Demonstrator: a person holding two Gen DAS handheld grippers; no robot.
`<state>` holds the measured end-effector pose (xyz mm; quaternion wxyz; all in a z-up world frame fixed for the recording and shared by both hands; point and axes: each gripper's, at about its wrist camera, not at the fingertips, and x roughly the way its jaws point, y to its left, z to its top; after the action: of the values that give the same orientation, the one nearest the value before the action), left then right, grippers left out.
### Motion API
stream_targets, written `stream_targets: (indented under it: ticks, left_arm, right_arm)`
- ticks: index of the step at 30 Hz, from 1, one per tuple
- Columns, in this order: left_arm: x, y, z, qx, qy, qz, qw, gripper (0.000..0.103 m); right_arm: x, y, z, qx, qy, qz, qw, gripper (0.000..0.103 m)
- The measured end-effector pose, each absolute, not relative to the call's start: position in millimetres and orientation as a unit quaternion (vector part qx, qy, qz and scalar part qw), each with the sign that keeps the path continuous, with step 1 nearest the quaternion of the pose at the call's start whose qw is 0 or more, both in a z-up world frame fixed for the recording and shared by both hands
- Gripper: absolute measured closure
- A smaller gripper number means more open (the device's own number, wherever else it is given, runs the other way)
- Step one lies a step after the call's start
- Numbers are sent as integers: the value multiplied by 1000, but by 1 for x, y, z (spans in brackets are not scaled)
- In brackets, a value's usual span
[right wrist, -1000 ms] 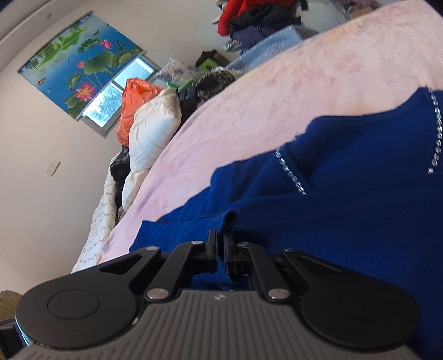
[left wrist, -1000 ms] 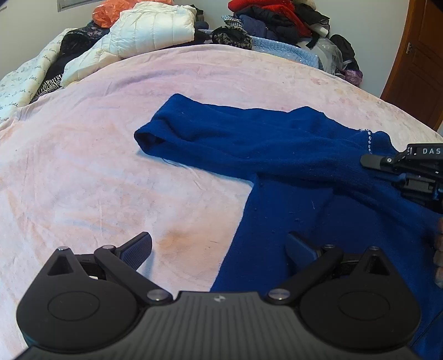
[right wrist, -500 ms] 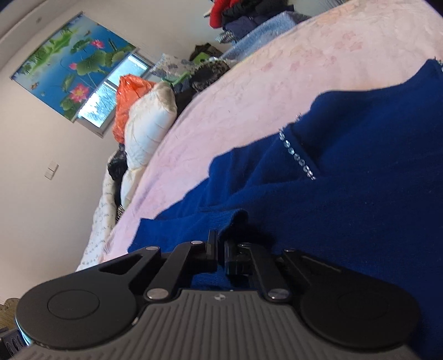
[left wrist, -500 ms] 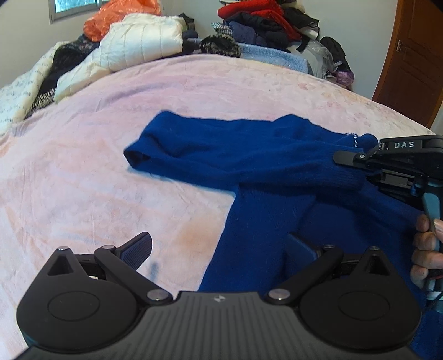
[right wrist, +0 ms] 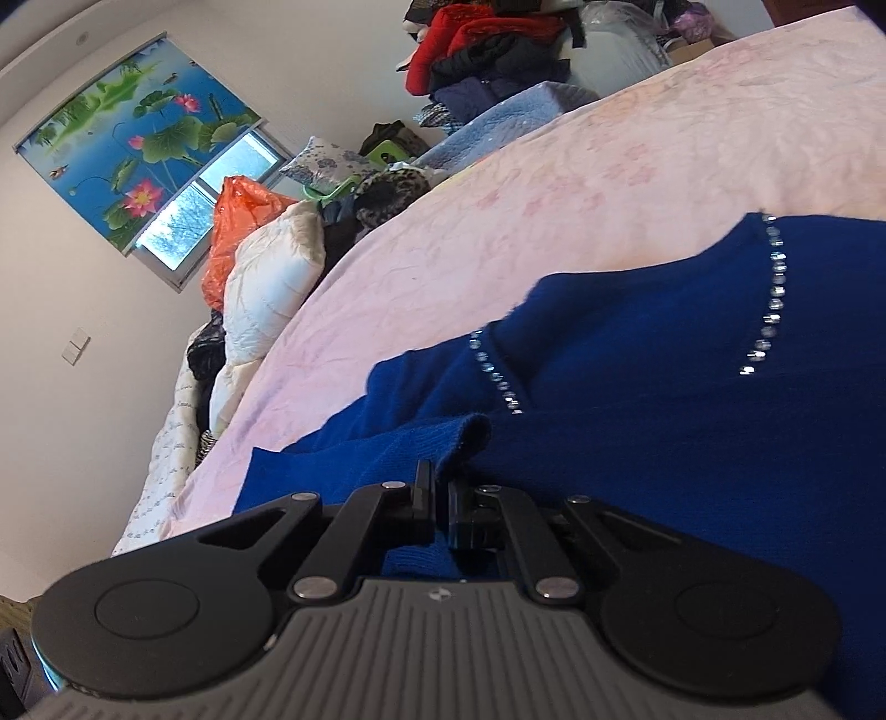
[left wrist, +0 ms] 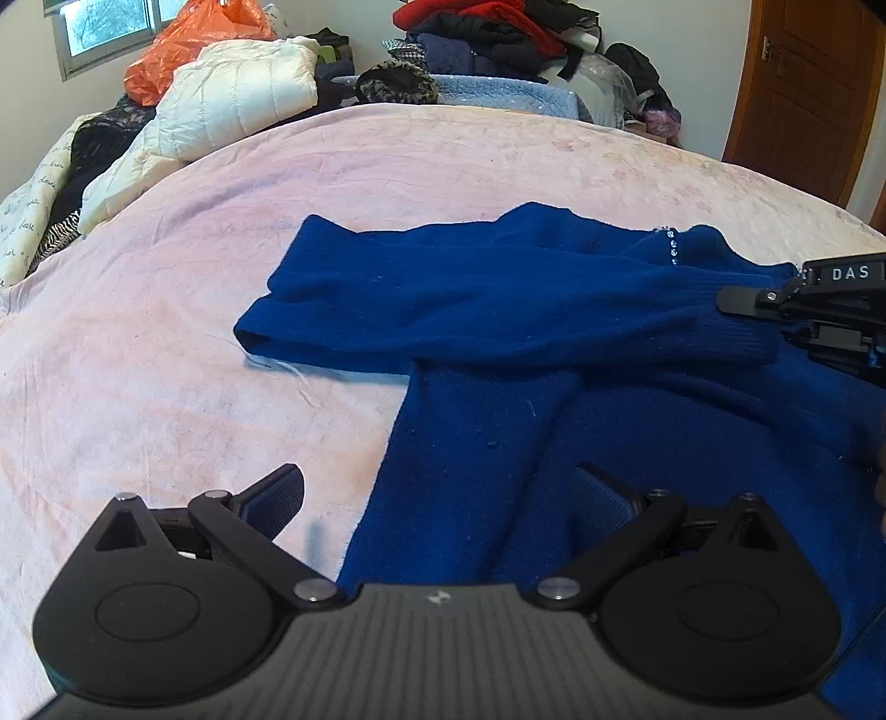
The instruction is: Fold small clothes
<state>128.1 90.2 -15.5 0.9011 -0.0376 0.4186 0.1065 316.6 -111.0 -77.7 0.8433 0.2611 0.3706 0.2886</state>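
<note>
A dark blue sweater (left wrist: 554, 421) with a rhinestone-trimmed neckline (right wrist: 772, 299) lies on the pink bedspread (left wrist: 194, 332). One sleeve (left wrist: 470, 304) is folded across its chest. My right gripper (right wrist: 440, 487) is shut on that sleeve's ribbed cuff (right wrist: 443, 437), which it holds just above the body of the sweater. The left wrist view shows the right gripper (left wrist: 775, 310) at the right edge, pinching the cuff (left wrist: 736, 327). My left gripper (left wrist: 440, 493) hangs open over the sweater's left side edge, one finger above the bedspread and one above the fabric, with nothing between them.
Piled clothes line the far side of the bed: a white puffer jacket (left wrist: 238, 94), an orange bag (left wrist: 194, 50), and red and dark garments (left wrist: 487, 27). A wooden door (left wrist: 803, 83) is at the right. A window with a lotus blind (right wrist: 138, 155) is on the far wall.
My right gripper, still shut on the cuff, has carried it further across the chest toward the neckline. My left gripper has shifted sideways a little and stays open.
</note>
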Motion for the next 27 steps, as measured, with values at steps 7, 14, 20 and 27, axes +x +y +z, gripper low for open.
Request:
stream_targets:
  ticks: [7, 14, 20, 27]
  left_arm:
    - [128, 90, -18, -47, 423, 104, 899, 0]
    - [127, 87, -17, -46, 422, 103, 900, 0]
    - [126, 83, -18, -52, 423, 101, 899, 0]
    - [124, 79, -19, -46, 425, 100, 899, 0]
  right_arm:
    - [310, -136, -80, 270, 363, 272, 849, 95]
    - [307, -160, -77, 276, 353, 254, 857, 95]
    - [305, -176, -83, 289, 358, 246, 853, 95]
    - [305, -172, -93, 309, 364, 257, 840, 37]
